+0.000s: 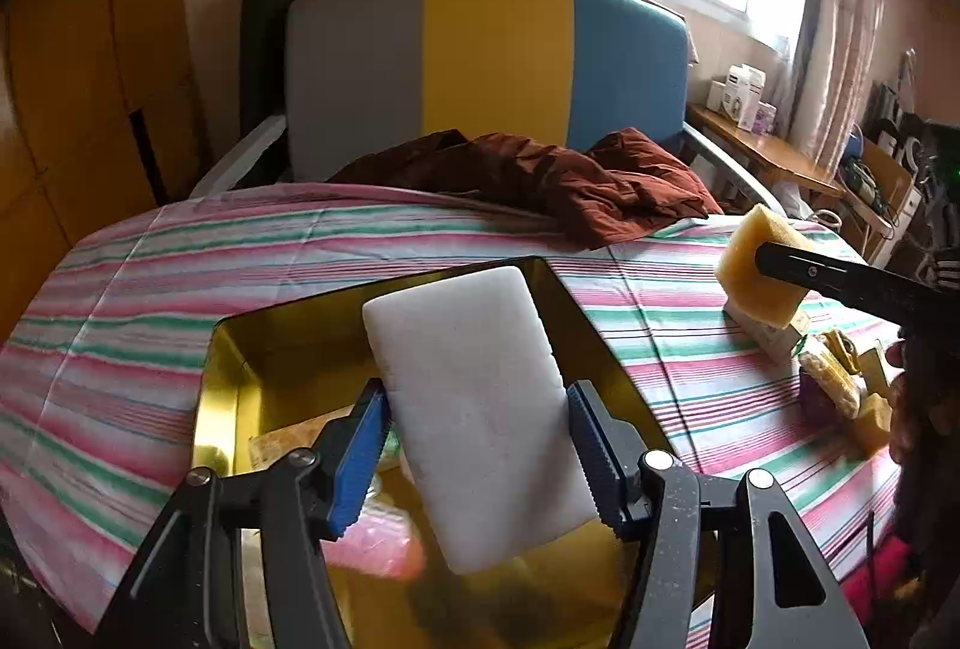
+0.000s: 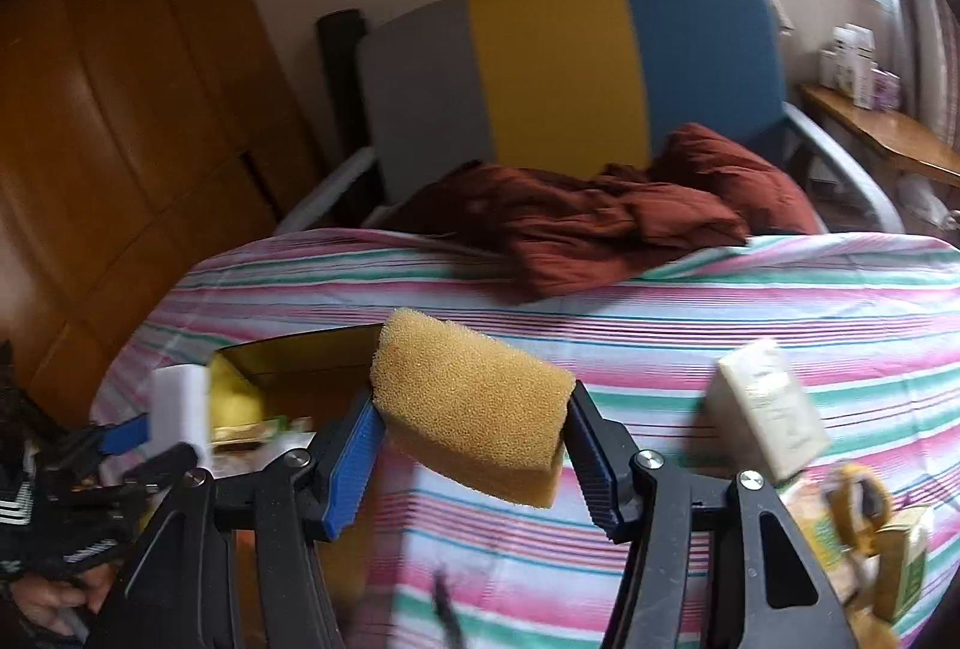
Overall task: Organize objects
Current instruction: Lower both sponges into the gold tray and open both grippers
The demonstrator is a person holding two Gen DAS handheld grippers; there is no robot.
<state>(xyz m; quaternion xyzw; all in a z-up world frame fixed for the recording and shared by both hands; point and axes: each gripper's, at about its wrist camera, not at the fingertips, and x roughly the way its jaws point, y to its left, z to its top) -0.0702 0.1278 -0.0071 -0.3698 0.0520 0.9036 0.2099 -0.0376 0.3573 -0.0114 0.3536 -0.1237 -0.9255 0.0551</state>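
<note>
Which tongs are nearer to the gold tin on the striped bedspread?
Left. The left tongs hold the white foam block directly over the gold tin. The right tongs, gripping the yellow sponge, hang off to the tin's right, above the striped bedspread.

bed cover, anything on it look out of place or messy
Yes. A dark red cloth lies crumpled at the far end of the striped bed cover, by the chair, not folded. A loose pile of small packets sits on the right, outside the gold box.
</note>
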